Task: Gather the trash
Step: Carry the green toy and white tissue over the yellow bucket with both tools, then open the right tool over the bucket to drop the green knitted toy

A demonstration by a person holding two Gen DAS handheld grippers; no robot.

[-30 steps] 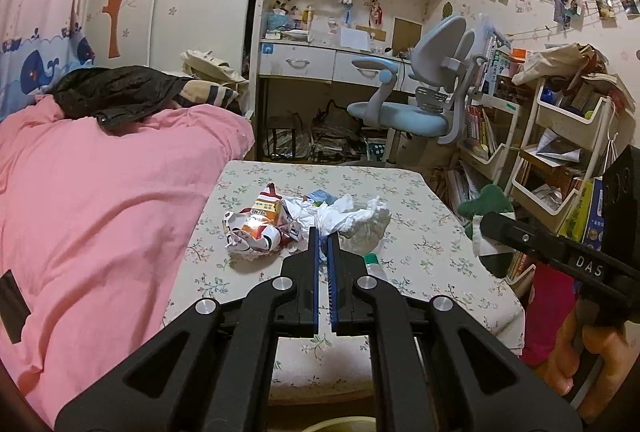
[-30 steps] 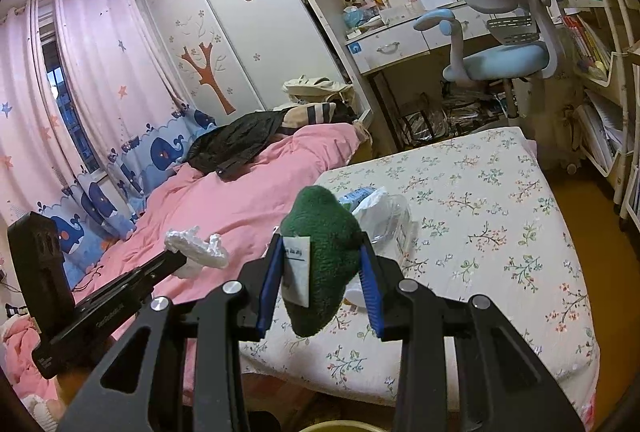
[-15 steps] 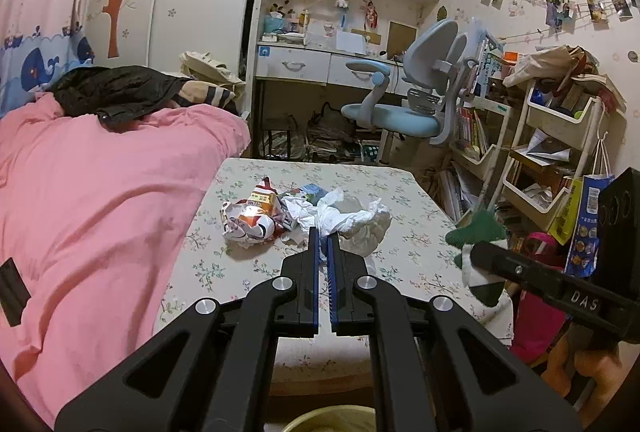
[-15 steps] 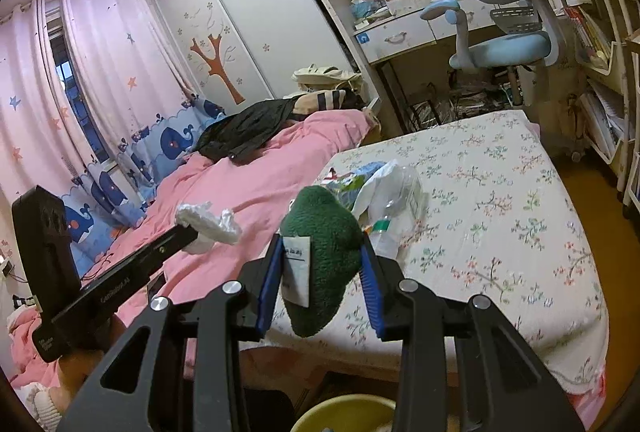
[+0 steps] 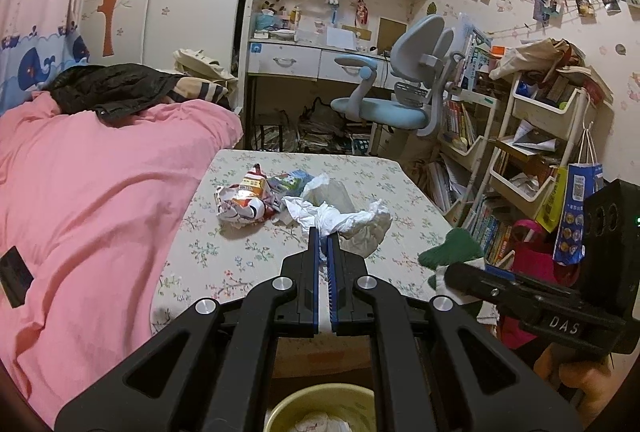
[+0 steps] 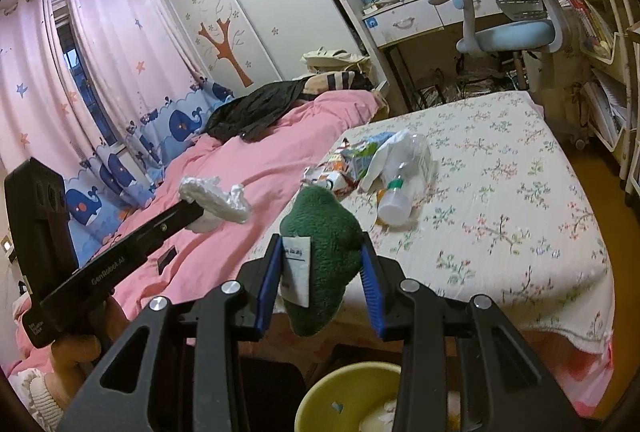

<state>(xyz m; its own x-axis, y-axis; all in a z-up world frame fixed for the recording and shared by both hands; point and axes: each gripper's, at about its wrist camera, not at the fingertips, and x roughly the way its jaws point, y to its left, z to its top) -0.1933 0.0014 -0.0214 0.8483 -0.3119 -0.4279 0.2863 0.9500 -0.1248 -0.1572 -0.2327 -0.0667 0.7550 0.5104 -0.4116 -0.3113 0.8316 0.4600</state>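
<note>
My left gripper is shut on a crumpled white tissue, which also shows at its tip in the right wrist view. My right gripper is shut on a green plush piece with a white tag; it also shows in the left wrist view. Both are held in front of the floral table, above a yellow bin, seen too in the left wrist view. A crumpled snack wrapper, a clear plastic bottle and other wrappers lie on the table.
A pink bed runs along the table's left side. A blue desk chair and a desk stand behind the table. Cluttered white shelves stand on the right, with a red bag at their foot.
Both grippers have drawn back from the table toward its near edge, each still holding its item. The yellow bin has come into view below them.
</note>
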